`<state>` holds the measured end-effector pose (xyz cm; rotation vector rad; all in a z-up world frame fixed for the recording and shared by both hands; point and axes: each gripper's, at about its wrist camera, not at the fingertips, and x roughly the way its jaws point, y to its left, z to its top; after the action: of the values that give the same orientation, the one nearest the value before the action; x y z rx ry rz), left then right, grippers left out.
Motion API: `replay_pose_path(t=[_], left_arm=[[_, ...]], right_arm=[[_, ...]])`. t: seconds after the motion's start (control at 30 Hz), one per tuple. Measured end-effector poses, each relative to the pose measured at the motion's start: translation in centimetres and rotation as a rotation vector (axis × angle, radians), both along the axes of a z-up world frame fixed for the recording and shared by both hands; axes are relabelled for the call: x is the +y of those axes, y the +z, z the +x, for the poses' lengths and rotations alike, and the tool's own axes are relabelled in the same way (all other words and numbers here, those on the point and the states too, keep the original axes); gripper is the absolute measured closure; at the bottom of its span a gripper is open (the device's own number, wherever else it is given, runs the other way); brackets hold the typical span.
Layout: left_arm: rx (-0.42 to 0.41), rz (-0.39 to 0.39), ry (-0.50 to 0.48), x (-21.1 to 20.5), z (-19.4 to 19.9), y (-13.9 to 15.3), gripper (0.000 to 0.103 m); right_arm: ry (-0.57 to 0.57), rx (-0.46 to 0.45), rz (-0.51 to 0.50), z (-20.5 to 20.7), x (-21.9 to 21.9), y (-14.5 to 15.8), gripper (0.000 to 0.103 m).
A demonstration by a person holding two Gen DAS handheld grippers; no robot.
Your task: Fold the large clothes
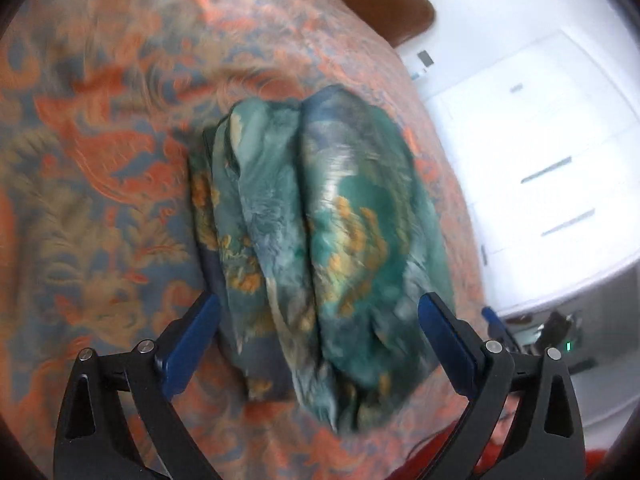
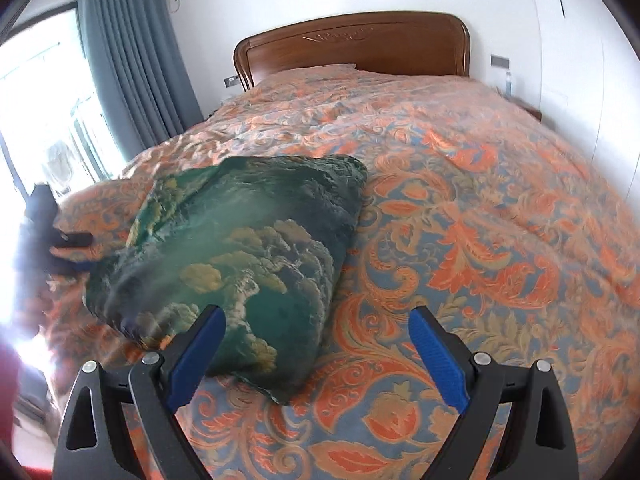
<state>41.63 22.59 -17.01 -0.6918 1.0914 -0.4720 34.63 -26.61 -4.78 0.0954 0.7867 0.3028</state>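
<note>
The folded garment lies on the bedspread, between the left gripper's wide-apart, empty jaws. Best lift clear without snagging folds (likely finishing). The right gripper, also spread and empty, sees the garment at ten o'clock, plus headboard and curtain.

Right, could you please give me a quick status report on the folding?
Left gripper open, right gripper open, both empty. Folded green patterned garment lying on orange floral bedspread. Nothing in the way.
</note>
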Motion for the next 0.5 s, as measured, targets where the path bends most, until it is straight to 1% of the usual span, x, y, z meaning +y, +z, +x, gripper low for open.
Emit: replay_pose_path(t=[0.07, 0.2, 0.27, 0.37, 0.43, 0.47, 0.5], left_arm=[[0.036, -0.050, 0.011, 0.2, 1.2, -1.9, 0.004], [0.100, -0.081, 0.030, 0.5, 2.5, -5.5, 0.000], [0.105, -0.098, 0.032, 0.4, 2.7, -6.2, 0.000], [0.101, -0.098, 0.020, -0.1, 3.1, -6.3, 0.000], [0.107, -0.098, 0.006, -0.5, 3.5, -6.2, 0.000], [0.109, -0.096, 0.002, -0.5, 3.8, -6.4, 0.000], [0.114, -0.096, -0.006, -0.7, 4.1, -6.4, 0.000]], right_arm=[[0.010, 0.001, 0.025, 0.5, 0.0, 0.2, 0.008], [0.042, 0.018, 0.062, 2.0, 0.3, 0.4, 0.008], [0.081, 0.052, 0.111, 3.7, 0.3, -0.2, 0.008], [0.151, 0.152, 0.187, 7.3, 0.3, -2.6, 0.008], [0.239, 0.270, 0.292, 10.3, 0.5, -5.4, 0.008], [0.260, 0.296, 0.324, 11.2, 0.6, -6.3, 0.008], [0.283, 0.318, 0.359, 12.1, 0.7, -7.3, 0.005]])
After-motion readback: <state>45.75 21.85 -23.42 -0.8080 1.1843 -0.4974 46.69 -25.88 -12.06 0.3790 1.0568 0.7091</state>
